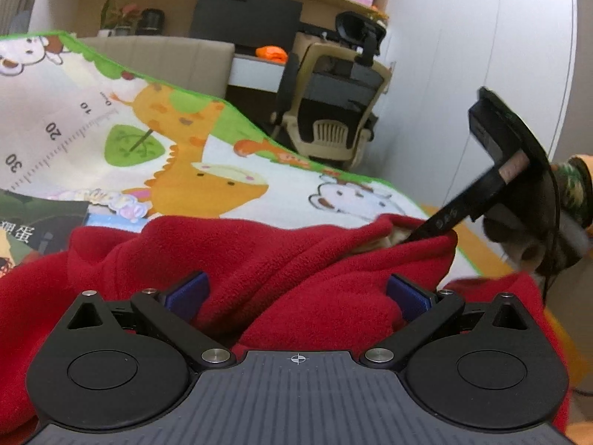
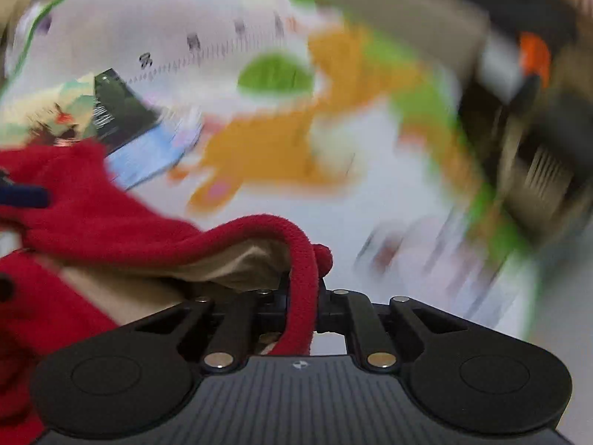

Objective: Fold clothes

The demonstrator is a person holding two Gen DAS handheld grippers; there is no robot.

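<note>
Printed in white, green and orange, with a cartoon giraffe and a ruler scale, the play mat [image 1: 259, 170] covers the surface and is the biggest thing in both views. On it lies the red fleece garment [image 1: 296, 267], bunched up in soft folds at the near edge of the mat, with a beige lining [image 2: 237, 259] showing inside where its edge is lifted. A beige and black office chair [image 1: 333, 111] stands beyond the mat's far edge, in front of a desk with a dark screen, and a book [image 1: 33, 222] with a dark cover rests on the mat to the left of the garment.

The left gripper [image 1: 296, 296] has its jaws spread wide, blue pads [image 1: 187, 294] well apart, with a hump of the red fleece rising between them; the pads do not look pressed onto it. The right gripper [image 2: 302, 296] has its jaws pressed together, pinching the rolled red hem of the garment [image 2: 304, 278], which drapes down between them. In the left wrist view, that gripper's black finger [image 1: 437, 222] reaches into the fleece at the garment's right end. The right wrist view is heavily blurred
</note>
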